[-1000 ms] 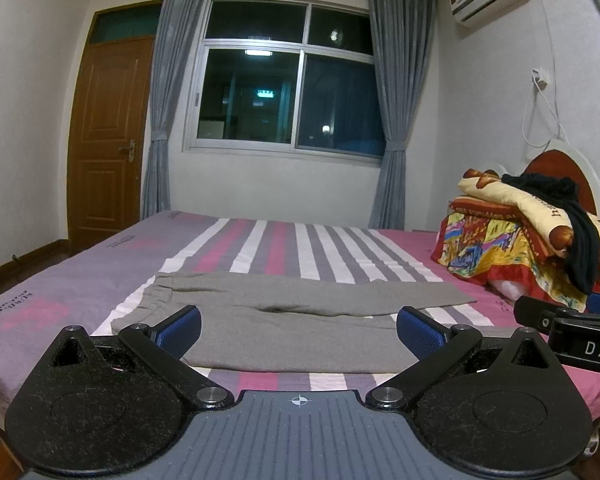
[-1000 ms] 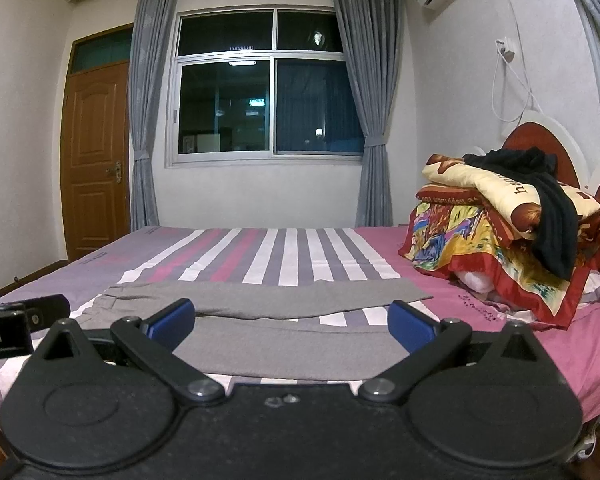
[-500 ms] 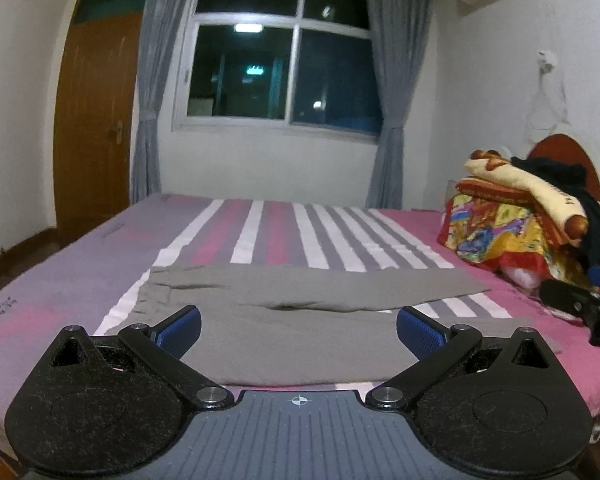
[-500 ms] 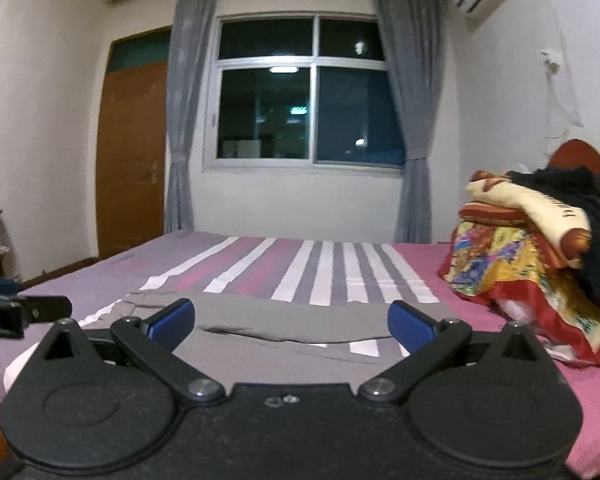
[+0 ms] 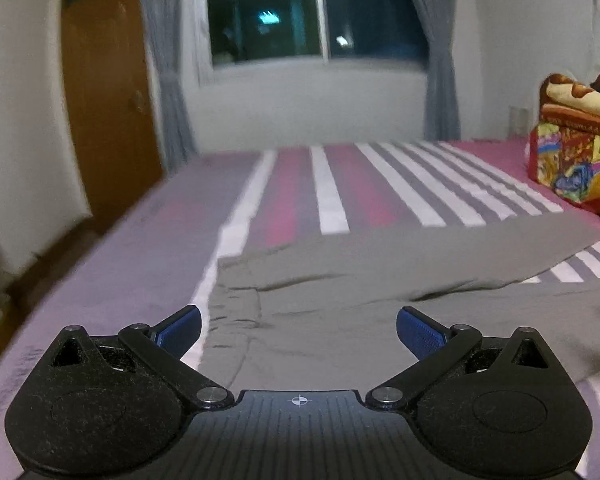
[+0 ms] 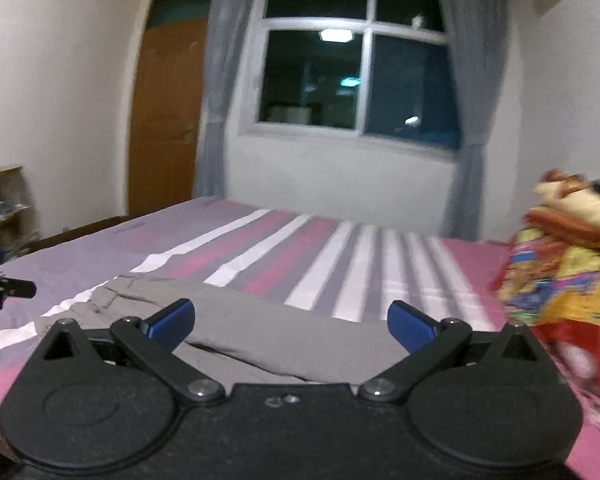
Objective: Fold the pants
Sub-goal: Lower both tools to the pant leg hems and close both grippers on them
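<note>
Pants (image 5: pixel 340 312) grey, flat on striped bed (image 5: pixel 332 200), legs spread; both grippers' fingers wide, nothing held, R just narrowing slightly

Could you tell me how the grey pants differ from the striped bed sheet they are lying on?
The pants are one plain grey; the bed sheet carries white, pink and purple stripes. The pants are creased and gathered at the waistband end, while the bed sheet lies smooth and flat. The pants cover only the near part, whereas the bed sheet spreads across the whole bed. Both are soft fabric lying flat, touched by neither tongs.
</note>
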{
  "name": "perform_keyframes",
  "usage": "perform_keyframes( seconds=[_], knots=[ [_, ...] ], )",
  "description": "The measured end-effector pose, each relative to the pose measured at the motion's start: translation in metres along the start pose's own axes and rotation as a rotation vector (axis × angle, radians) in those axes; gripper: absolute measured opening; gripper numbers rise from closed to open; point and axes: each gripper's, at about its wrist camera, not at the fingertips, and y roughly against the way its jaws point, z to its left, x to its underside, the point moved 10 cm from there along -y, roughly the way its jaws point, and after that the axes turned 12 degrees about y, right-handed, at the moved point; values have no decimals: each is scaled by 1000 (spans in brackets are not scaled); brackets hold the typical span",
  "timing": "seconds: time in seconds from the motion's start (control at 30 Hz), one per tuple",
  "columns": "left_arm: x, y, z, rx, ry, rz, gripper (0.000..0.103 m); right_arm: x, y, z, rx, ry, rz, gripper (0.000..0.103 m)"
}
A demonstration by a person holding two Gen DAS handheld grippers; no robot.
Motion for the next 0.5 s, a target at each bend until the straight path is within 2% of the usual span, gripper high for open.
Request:
perform_keyframes(
  seconds=[0.03,0.07,0.1,0.17,0.3,0.43,0.5],
  knots=[
    [-5,-21,13,-2,10,12,102,1,-22,1,-38,18,21,85],
    [-10,-42,27,-19,10,17,96,5,-47,2,-80,36,50,70],
    [-13,-66,39,-30,1,40,83,8,-69,3,-102,54,72,68],
    [-17,-112,69,-51,9,95,66,13,-120,3,-141,90,107,68],
    [-22,-195,110,-64,45,166,67,22,-208,8,-247,147,158,67],
    [-22,-260,126,-18,45,221,67,37,-290,8,-360,166,226,46],
    [-24,-282,125,24,26,223,67,47,-322,4,-385,178,249,45]
  ],
)
